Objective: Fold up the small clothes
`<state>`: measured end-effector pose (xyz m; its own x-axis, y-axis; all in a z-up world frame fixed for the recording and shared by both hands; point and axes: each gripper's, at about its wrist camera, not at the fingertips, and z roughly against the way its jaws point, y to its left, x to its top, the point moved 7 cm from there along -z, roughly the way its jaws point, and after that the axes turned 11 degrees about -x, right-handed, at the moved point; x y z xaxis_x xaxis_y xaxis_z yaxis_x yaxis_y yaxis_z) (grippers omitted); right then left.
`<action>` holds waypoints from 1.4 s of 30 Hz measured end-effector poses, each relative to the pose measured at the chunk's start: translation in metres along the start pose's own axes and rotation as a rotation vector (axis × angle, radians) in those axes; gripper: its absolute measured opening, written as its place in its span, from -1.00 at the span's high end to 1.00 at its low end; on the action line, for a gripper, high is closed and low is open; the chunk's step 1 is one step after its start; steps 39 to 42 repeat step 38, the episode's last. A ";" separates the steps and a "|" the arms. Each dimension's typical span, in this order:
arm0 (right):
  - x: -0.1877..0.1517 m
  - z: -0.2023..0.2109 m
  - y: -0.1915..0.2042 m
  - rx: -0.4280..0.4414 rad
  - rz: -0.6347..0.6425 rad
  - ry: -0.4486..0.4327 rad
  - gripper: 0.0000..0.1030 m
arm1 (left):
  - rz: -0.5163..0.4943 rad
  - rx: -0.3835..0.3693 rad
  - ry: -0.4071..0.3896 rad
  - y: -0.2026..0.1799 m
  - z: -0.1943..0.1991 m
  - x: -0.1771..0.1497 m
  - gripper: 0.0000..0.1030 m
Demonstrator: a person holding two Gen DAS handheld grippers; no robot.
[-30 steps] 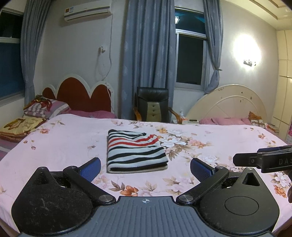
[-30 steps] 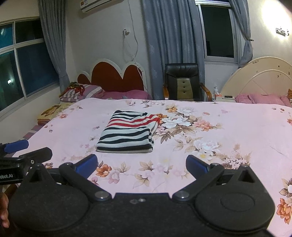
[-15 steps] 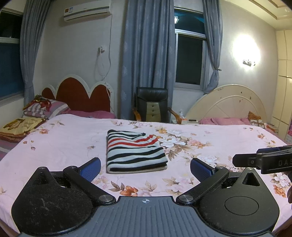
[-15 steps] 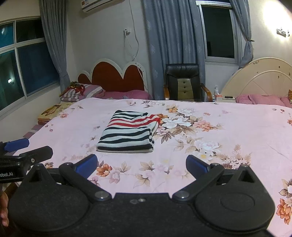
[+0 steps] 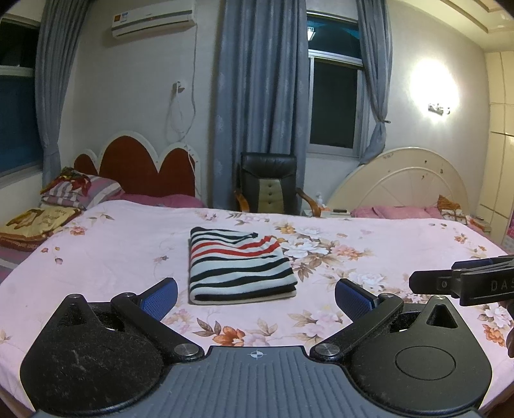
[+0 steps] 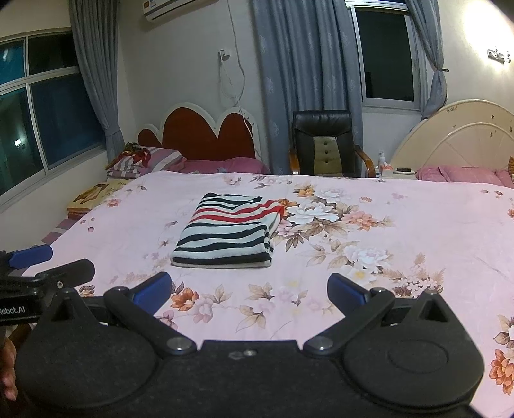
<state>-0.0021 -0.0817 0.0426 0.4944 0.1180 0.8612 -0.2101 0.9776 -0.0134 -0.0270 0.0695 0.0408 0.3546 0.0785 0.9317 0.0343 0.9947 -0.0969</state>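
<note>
A: A striped garment, banded in black, white and red, lies folded into a flat rectangle on a bed spread with a pink floral sheet. How do the two handheld tools stand in relation to it?

B: Both are held over the near edge of the bed, short of the garment and not touching it. The left gripper has its blue-padded fingers spread wide with only sheet between them; the garment's near edge sits just beyond the gap, slightly left of its centre. The right gripper is likewise released, fingers parted and holding nothing, with the garment beyond it and towards its left finger.

A: Can each tool be seen from the other's camera?

B: Yes. In the left wrist view the right tool's black body enters from the right edge, to the right of the garment. In the right wrist view the left tool shows at the left edge, and a bit of the person's hand is visible at the lower left corner.

A: And what surrounds the garment?

B: Beyond it, past the far edge of the bed, stands a black office chair before grey curtains. Left of the chair is a red scalloped headboard with striped pillows; right of it, a cream rounded headboard. An air conditioner hangs on the wall above, and a wall lamp glows to the garment's far right
</note>
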 end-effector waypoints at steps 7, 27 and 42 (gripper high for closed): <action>-0.001 -0.001 0.001 0.002 0.001 0.004 -0.98 | 0.002 0.010 -0.001 0.001 -0.001 0.000 -1.00; -0.001 -0.001 0.003 0.005 0.002 0.003 -0.98 | 0.007 0.009 -0.005 0.003 -0.004 -0.005 -1.00; -0.001 -0.002 0.003 0.019 0.021 0.001 -0.98 | 0.019 0.027 -0.040 0.006 0.004 -0.004 -1.00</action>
